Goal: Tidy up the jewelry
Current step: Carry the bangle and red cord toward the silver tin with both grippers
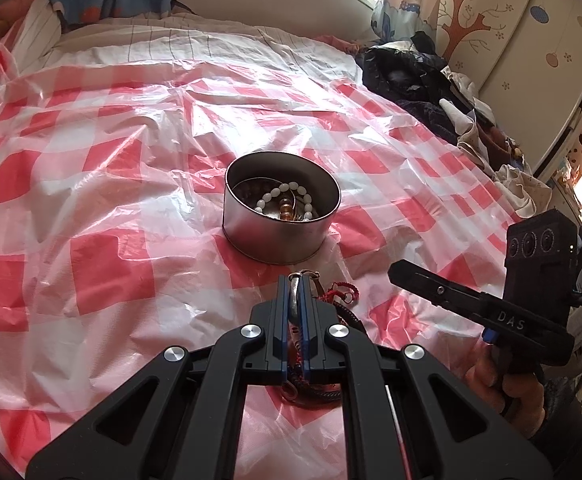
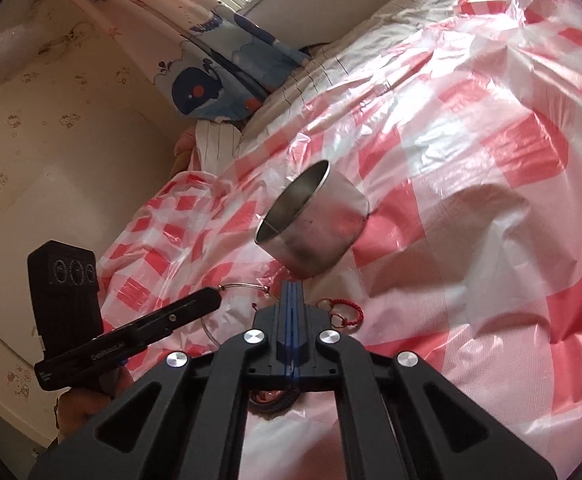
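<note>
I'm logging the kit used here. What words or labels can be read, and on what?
"DAS": white letters on the side of the right gripper, in the left wrist view.
Small white print on the side of the left gripper, in the right wrist view: too blurred to read.
No other readable text shows in either view.

Brushed metal tin, glossy plastic sheet

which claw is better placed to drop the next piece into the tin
Left. Its claw is already shut on a silver bangle, just short of the tin. The right claw is shut on nothing.
</note>
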Demonstrator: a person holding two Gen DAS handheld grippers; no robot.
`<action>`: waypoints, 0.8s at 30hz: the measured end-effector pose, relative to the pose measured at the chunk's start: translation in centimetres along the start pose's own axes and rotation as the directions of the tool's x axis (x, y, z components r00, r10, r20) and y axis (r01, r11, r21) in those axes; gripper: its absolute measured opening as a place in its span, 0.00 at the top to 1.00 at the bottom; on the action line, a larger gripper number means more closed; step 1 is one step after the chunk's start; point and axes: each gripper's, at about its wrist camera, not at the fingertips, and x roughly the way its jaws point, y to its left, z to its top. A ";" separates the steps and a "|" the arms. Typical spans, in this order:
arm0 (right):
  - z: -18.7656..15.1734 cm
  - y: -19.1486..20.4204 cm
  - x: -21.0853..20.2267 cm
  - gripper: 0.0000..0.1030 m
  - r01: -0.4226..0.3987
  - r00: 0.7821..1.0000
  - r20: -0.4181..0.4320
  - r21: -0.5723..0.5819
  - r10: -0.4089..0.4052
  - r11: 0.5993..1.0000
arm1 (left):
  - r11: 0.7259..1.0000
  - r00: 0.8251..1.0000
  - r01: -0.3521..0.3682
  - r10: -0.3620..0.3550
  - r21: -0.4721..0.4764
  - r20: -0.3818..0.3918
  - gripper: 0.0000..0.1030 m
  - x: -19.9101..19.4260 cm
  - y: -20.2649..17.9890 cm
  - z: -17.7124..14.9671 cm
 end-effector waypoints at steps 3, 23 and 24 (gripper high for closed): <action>0.1 1.2 1.3 0.96 0.053 0.997 -0.057 -0.069 -0.057 0.996 | 1.000 1.000 0.001 -0.001 0.002 -0.003 0.96 0.0 0.0 0.0; 0.1 1.9 2.3 0.93 0.082 0.987 -0.124 -0.172 -0.104 0.982 | 1.000 1.000 -0.008 0.008 0.006 -0.017 0.96 0.3 -0.2 -0.1; 0.3 1.7 1.6 0.93 0.061 0.991 -0.111 -0.148 -0.077 0.987 | 1.000 1.000 -0.008 0.008 0.007 -0.016 0.96 0.3 -0.2 -0.1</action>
